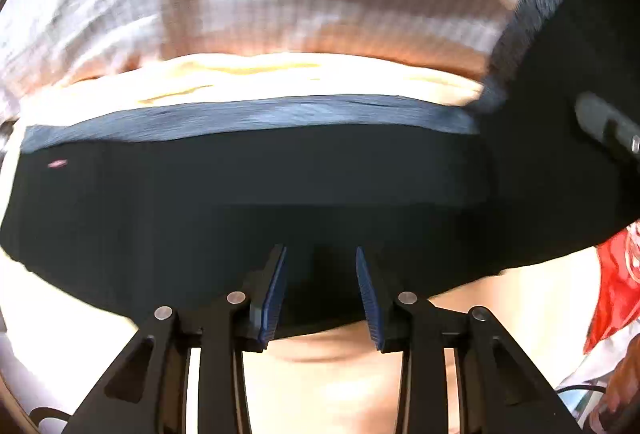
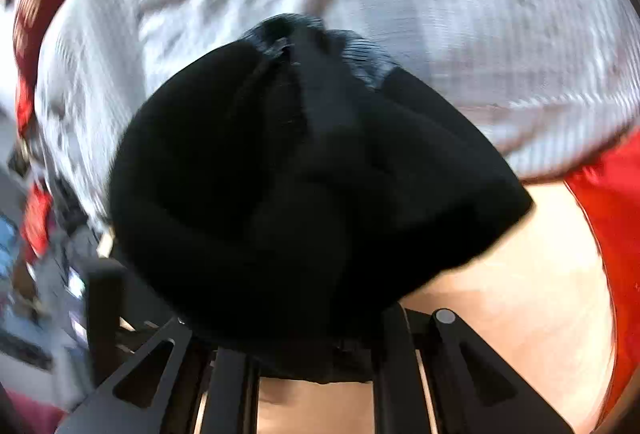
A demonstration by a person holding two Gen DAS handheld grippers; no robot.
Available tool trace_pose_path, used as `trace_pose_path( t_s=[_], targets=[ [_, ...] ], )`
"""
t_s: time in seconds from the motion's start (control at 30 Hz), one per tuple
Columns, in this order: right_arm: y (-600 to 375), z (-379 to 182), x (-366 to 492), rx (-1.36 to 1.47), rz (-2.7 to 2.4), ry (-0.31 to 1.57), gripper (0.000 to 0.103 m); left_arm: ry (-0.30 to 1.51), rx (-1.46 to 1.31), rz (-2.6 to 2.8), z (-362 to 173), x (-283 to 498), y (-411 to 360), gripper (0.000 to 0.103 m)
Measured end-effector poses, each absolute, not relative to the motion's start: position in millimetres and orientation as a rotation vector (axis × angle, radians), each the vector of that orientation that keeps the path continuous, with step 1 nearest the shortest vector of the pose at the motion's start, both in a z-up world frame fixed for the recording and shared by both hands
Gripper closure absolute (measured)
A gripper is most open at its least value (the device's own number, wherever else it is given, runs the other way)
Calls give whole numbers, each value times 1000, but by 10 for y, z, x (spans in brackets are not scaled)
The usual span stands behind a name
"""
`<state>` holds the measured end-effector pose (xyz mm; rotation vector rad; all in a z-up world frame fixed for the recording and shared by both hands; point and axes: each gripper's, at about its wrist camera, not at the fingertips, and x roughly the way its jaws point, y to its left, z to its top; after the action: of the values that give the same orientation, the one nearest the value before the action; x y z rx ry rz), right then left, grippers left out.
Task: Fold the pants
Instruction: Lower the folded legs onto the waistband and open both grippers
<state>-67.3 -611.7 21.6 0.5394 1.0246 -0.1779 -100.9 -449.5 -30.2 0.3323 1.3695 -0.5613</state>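
Note:
The black pants [image 1: 248, 194] lie spread across the left wrist view, their blue ribbed band [image 1: 256, 118] along the far edge. My left gripper [image 1: 320, 286] points down over the near edge of the pants. Its blue pads [image 1: 274, 294] stand apart with flat black cloth showing in the gap and nothing pinched. At the right of that view one end of the pants [image 1: 560, 34] rises steeply. In the right wrist view a bunched mass of the black pants [image 2: 304, 186] hangs over my right gripper [image 2: 316, 346] and hides its fingertips. That gripper is shut on the cloth and holds it up.
A white-grey checked sheet [image 1: 280, 6] lies rumpled beyond the pants, with a cream cloth [image 1: 280, 74] at its near edge. A pale surface [image 1: 340, 374] is under the pants. Red cloth [image 2: 612, 218] sits at the right, and blurred clutter [image 2: 44, 274] at the left.

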Motion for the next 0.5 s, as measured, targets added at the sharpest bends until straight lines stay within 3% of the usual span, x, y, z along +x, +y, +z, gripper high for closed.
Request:
trace_pose_path(
  t_s=[0.23,0.33,0.4,0.5],
  targets=[
    [-4869,-339,53,247,-207,1216,86,1393,283,-330,-426,-399,-3263,66],
    [-4396,-722,291,96,-242,1311,68,1402,261,-271,-513,-198,-2920,66],
    [-4137,-834,293,-27,-267,1325,40,1413,253,-248,-603,-184,-2752,66],
    [-3827,-669,194,-45,-179,1285,31,1411,259,-239,-588,-100,-2541,66]
  ],
)
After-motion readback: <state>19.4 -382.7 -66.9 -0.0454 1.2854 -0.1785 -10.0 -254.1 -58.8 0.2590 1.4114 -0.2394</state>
